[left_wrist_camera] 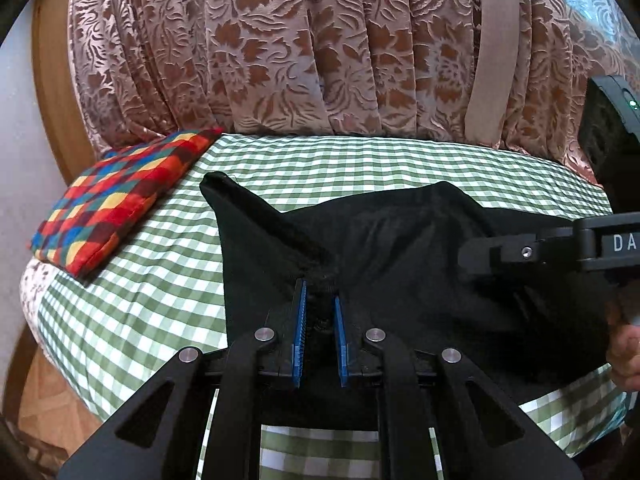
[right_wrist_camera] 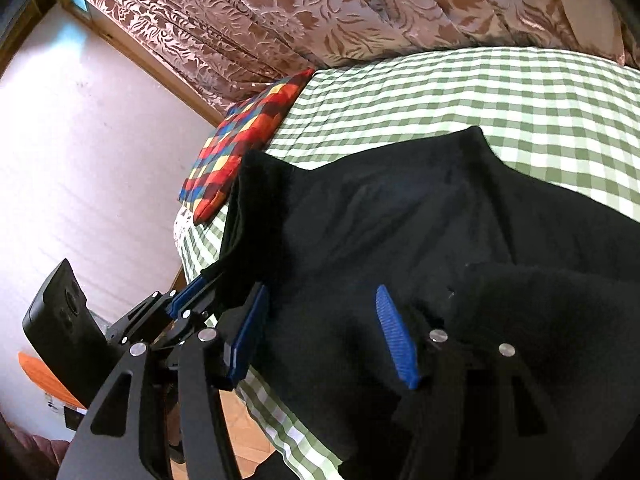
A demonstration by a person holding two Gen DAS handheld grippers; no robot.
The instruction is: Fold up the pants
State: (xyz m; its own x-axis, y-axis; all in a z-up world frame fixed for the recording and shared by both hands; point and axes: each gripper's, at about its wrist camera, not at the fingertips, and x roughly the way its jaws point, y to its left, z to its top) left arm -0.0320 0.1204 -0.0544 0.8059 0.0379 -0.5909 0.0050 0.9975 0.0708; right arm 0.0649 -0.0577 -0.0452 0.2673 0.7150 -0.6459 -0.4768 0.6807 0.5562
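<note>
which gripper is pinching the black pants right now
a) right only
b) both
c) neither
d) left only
d) The left gripper has its blue pads closed on a bunched fold of the black pants, while the right gripper stands with its fingers wide apart over the fabric, gripping nothing.

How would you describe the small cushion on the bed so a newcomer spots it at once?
Start at the green-and-white checked bedsheet below the brown floral curtain. At its far left corner, left of the black pants, lies the cushion. It alone is patterned in bright red, blue, yellow and orange squares.
</note>
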